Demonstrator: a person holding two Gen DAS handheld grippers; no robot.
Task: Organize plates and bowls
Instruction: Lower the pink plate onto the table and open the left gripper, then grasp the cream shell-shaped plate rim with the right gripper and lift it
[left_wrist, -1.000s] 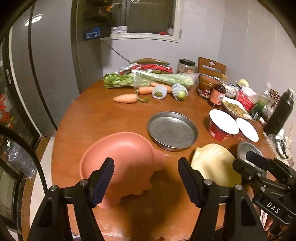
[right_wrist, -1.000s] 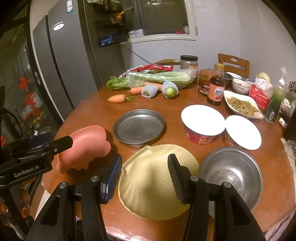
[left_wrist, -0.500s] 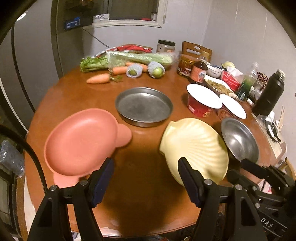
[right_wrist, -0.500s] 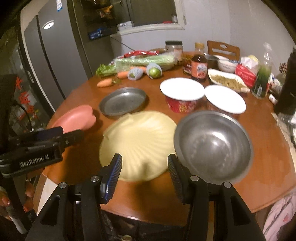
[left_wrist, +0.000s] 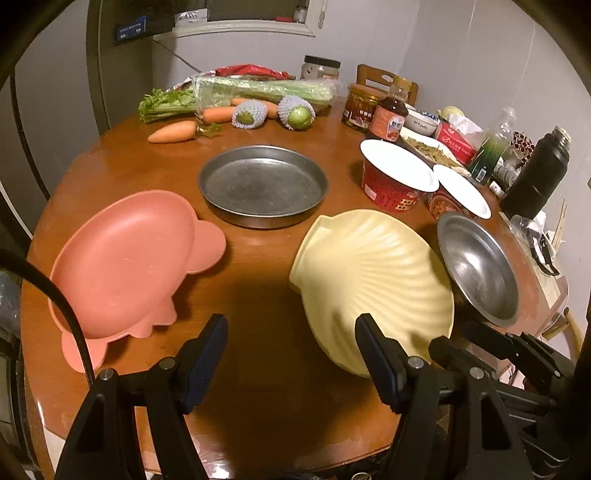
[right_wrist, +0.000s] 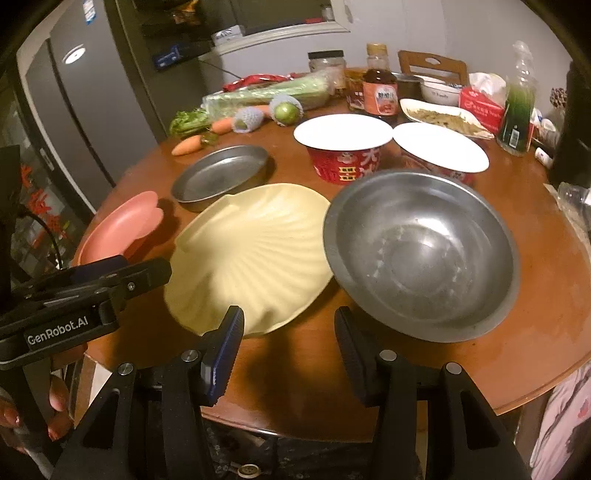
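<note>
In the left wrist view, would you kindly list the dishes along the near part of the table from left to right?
Pink animal-shaped plastic plate → pale yellow shell-shaped plate → round stainless steel bowl.

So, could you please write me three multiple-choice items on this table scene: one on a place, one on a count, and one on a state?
1. What lies directly left of the steel bowl in the right wrist view?
A. the carrot
B. the yellow shell plate
C. the black flask

2. How many red noodle cups with white lids stand behind the bowl?
A. one
B. two
C. four

3. How do the jaws of the left gripper and the right gripper stand?
A. both open and empty
B. left shut on the pink plate
C. right shut on the bowl

Key: 1 B, the shell plate's edge meets the bowl's rim; 2 B, two cups stand side by side; 3 A, bare tabletop shows between each pair of jaws.
</note>
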